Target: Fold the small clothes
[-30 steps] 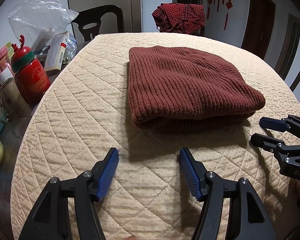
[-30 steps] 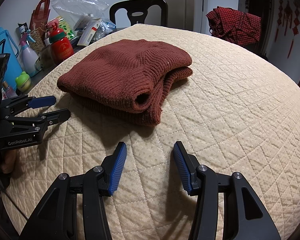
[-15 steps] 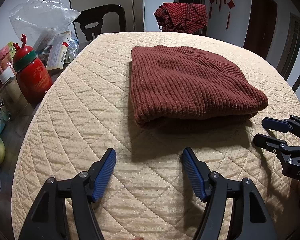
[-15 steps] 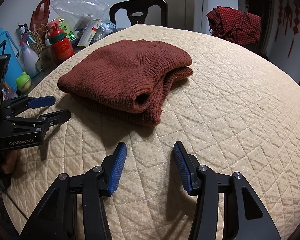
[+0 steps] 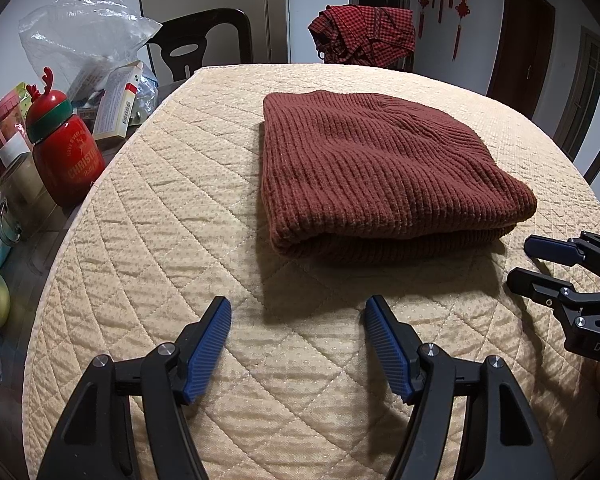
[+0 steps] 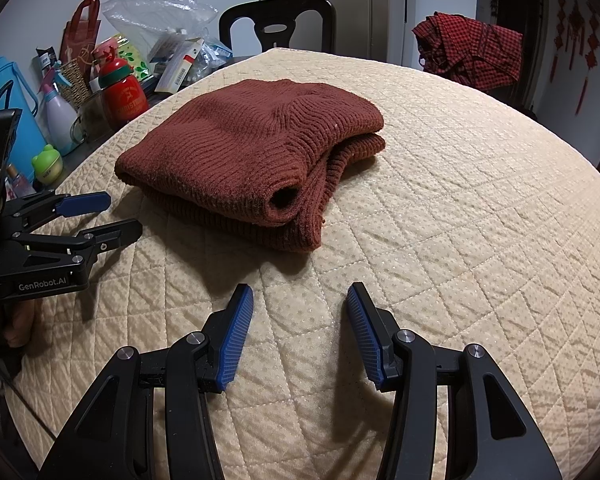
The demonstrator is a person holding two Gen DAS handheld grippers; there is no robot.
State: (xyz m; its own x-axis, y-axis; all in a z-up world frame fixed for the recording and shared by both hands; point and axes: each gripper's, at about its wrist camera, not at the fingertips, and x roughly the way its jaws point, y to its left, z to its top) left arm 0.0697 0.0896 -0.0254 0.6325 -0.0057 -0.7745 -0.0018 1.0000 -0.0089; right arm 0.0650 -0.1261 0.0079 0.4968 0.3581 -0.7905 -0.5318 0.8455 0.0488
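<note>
A rust-brown knit sweater [image 5: 380,168] lies folded in a thick bundle on the quilted beige table cover [image 5: 160,240]; its rolled end [image 6: 280,200] faces the right wrist camera. My left gripper [image 5: 298,308] stands open over bare quilt just short of the sweater's near fold, with nothing between its blue pads. My right gripper [image 6: 300,292] is also open and empty, a little back from the sweater's corner. Each gripper shows in the other's view: the right gripper [image 5: 524,262] beside the sweater's right end, the left gripper [image 6: 120,214] at its left end, neither touching it.
Clutter crowds the table's left side: a red Christmas bottle [image 5: 66,160], cartons, a clear plastic bag [image 5: 84,36], a blue jug [image 6: 4,92]. A dark chair [image 5: 200,44] stands behind. A red checked garment [image 5: 364,34] hangs over another chair at the far edge.
The left gripper's jaws have spread a little wider. Both hands and the sweater have stayed where they were.
</note>
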